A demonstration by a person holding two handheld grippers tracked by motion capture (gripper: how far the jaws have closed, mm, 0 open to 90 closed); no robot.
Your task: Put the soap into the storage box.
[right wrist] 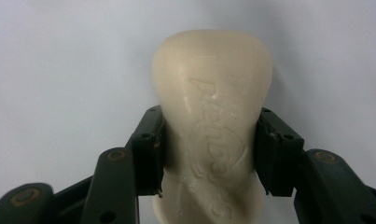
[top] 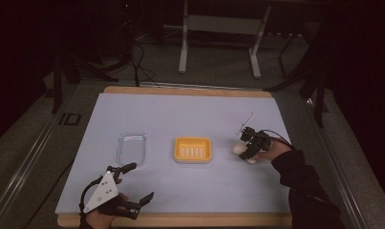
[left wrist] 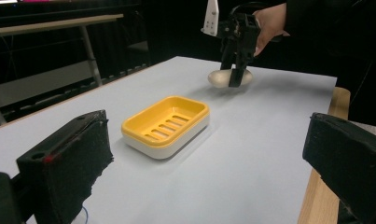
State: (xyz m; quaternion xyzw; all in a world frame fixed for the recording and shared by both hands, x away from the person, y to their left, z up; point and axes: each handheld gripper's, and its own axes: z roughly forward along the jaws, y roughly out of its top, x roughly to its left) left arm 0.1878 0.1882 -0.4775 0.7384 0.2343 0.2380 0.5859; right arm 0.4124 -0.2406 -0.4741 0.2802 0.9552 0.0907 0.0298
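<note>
A cream bar of soap (right wrist: pixel 212 84) with raised lettering sits between the pads of my right gripper (right wrist: pixel 211 154), which is shut on its two long sides. In the high view the right gripper (top: pixel 248 147) holds the soap (top: pixel 238 149) low over the white mat, right of the yellow soap dish (top: pixel 193 149). Whether the soap touches the mat I cannot tell. My left gripper (top: pixel 141 181) rests open near the front left edge, its jaws wide apart. From the left gripper view the dish (left wrist: pixel 167 122) lies ahead, with the soap (left wrist: pixel 218 78) and the right gripper (left wrist: pixel 235 70) beyond it.
A clear plastic lid (top: pixel 131 147) lies left of the dish. The white mat (top: pixel 180 114) covers a wooden board whose edge (top: pixel 180 220) shows at the front. A metal frame (top: pixel 219 28) stands on the floor behind the table.
</note>
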